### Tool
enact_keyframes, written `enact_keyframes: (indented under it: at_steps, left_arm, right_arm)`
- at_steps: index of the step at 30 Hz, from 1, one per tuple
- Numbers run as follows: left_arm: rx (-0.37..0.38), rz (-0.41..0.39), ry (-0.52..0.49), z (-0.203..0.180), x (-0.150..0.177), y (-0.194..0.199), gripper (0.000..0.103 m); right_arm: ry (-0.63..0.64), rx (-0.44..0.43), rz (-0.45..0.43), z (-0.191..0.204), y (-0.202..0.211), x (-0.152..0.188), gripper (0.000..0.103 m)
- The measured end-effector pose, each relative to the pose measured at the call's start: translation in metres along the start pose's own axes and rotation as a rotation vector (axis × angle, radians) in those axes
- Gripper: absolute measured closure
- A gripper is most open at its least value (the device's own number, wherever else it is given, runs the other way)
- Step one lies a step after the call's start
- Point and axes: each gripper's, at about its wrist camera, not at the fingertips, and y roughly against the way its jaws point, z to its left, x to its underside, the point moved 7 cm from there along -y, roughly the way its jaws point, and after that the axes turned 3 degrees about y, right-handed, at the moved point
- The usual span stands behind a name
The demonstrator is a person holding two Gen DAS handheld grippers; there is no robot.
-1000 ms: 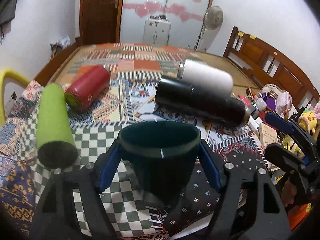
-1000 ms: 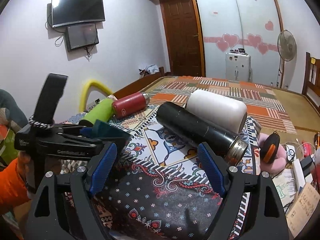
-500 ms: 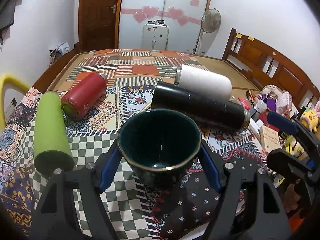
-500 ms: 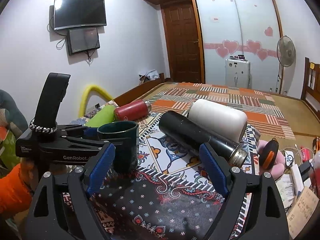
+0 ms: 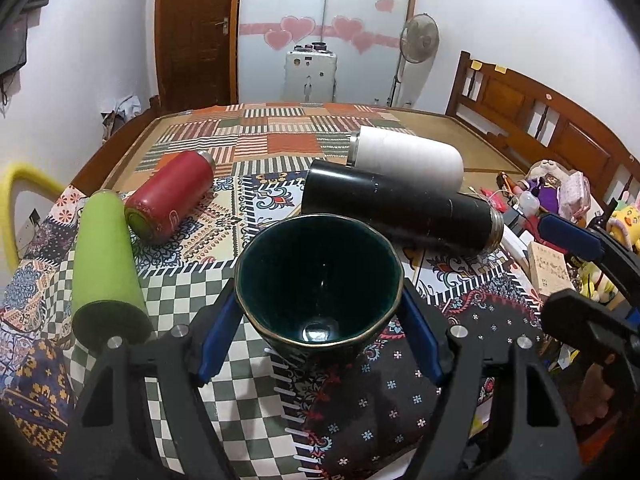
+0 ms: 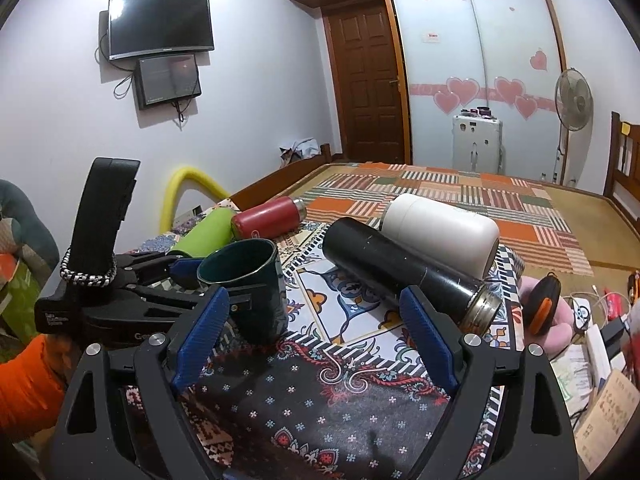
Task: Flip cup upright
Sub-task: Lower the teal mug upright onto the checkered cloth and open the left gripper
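A dark green cup point(image 5: 318, 284) with a gold rim stands nearly upright on the patterned cloth, mouth up and tipped slightly toward the camera. My left gripper point(image 5: 320, 334) is shut on the dark green cup, its blue pads against both sides. In the right wrist view the cup point(image 6: 248, 284) stands at the left, held by the left gripper point(image 6: 192, 280). My right gripper point(image 6: 314, 338) is open and empty, to the right of the cup and apart from it.
A black flask point(image 5: 400, 210) and a white flask point(image 5: 408, 162) lie on their sides behind the cup. A red bottle point(image 5: 170, 196) and a green bottle point(image 5: 104, 268) lie at the left. Clutter and toys point(image 5: 560, 196) line the table's right edge.
The left gripper has turned the cup from tilted to mouth-up and lowered it toward the cloth. The right gripper has barely moved.
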Motion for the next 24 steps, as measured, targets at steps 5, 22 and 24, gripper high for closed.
enact_keyframes:
  at_steps: [5, 22, 24]
  left_arm:
    - [0.013, 0.004, 0.005, -0.001, 0.003, 0.002, 0.027]
    - [-0.030, -0.335, 0.036, 0.004, -0.010, 0.155, 0.027]
    - [-0.045, -0.400, 0.024, -0.001, -0.011, 0.178, 0.027]
  right_arm:
    - [-0.005, 0.002, -0.009, 0.001, 0.007, -0.001, 0.017]
    - [0.020, 0.061, -0.182, 0.035, 0.074, -0.040, 0.017]
    - [0.029, 0.071, -0.215, 0.043, 0.086, -0.045, 0.016]
